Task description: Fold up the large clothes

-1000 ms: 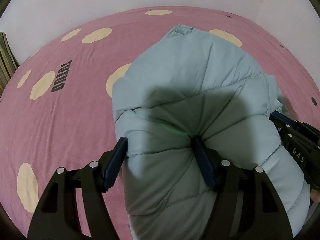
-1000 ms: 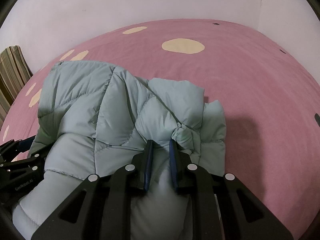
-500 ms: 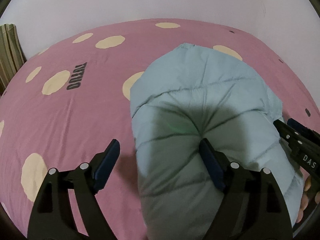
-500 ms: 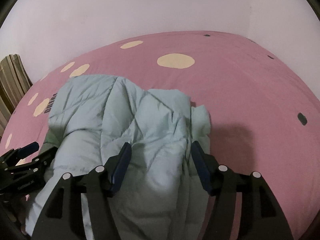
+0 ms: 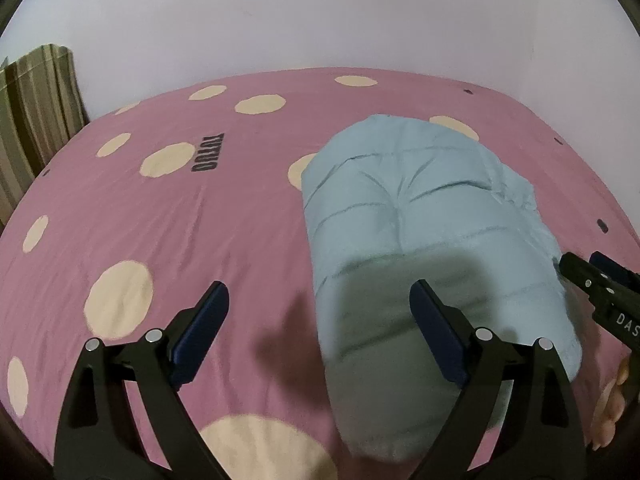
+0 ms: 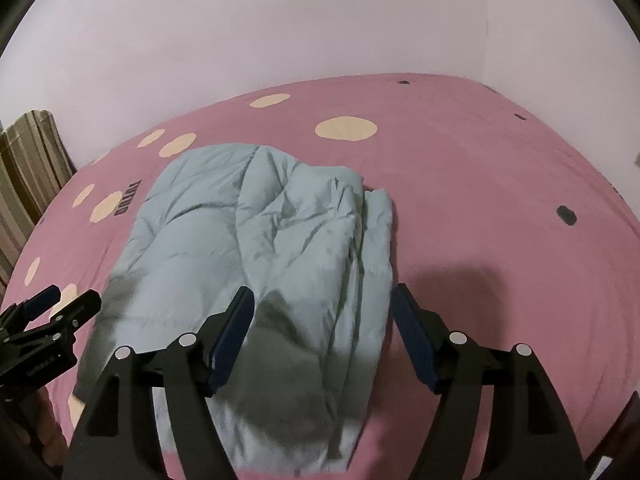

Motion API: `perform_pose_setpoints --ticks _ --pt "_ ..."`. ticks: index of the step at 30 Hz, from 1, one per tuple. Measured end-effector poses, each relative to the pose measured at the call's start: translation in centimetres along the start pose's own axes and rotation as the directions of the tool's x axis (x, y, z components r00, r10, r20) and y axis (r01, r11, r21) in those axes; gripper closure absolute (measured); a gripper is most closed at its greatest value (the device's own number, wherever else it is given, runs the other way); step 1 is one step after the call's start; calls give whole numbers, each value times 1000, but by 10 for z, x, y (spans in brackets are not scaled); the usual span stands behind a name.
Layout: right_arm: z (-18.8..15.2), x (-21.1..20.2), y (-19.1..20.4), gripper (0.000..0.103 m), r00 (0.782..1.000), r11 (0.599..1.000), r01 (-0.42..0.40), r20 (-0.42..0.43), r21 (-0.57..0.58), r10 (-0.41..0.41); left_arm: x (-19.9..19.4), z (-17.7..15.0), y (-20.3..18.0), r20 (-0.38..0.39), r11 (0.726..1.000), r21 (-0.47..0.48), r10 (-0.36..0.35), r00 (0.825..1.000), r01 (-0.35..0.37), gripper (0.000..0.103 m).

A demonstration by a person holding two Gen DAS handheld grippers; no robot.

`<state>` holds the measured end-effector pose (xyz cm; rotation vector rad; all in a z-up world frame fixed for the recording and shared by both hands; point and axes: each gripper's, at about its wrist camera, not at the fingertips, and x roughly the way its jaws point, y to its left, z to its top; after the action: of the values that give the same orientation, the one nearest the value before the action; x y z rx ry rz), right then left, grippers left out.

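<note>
The left hand-held gripper (image 5: 320, 316) has its two dark blue padded fingers spread wide, with nothing between them. Its left finger (image 5: 200, 332) hangs over the bare pink bedsheet with cream polka dots (image 5: 168, 216), and its right finger (image 5: 436, 332) hangs over the near left part of the pale blue quilted puffer jacket (image 5: 424, 216); whether that pad touches the fabric cannot be told. The gripper's shadow falls across the jacket's near end and the sheet beside it.

The jacket lies on the bed as a thick, folded bundle running away from the cameras, its stitched panels puckered toward a central crease. In the right wrist view its right edge shows several stacked layers of fabric.

The right hand-held gripper (image 6: 322, 328) is also wide open and holds nothing. Its left finger (image 6: 232, 332) is over the jacket's near middle, and its right finger (image 6: 412, 336) is just past the jacket's right edge, over the pink sheet. Each gripper shows at the edge of the other's view, flanking the bundle.

Around the jacket, dark printed lettering (image 5: 208, 152) sits on the sheet to its left, among the cream dots. A striped green and brown cloth (image 5: 36, 116) hangs at the far left by the plain pale wall (image 5: 320, 12). Small dark spots (image 6: 566, 215) dot the sheet on the right.
</note>
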<state>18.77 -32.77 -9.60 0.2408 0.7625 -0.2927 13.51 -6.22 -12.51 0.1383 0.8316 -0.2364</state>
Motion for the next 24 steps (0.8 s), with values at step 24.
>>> perform_pose_setpoints --ticks 24 --pt "-30 -96 7 25 996 1000 0 89 -3 0 -118 -24 -7 133 999 -33 -12 991 17 10"
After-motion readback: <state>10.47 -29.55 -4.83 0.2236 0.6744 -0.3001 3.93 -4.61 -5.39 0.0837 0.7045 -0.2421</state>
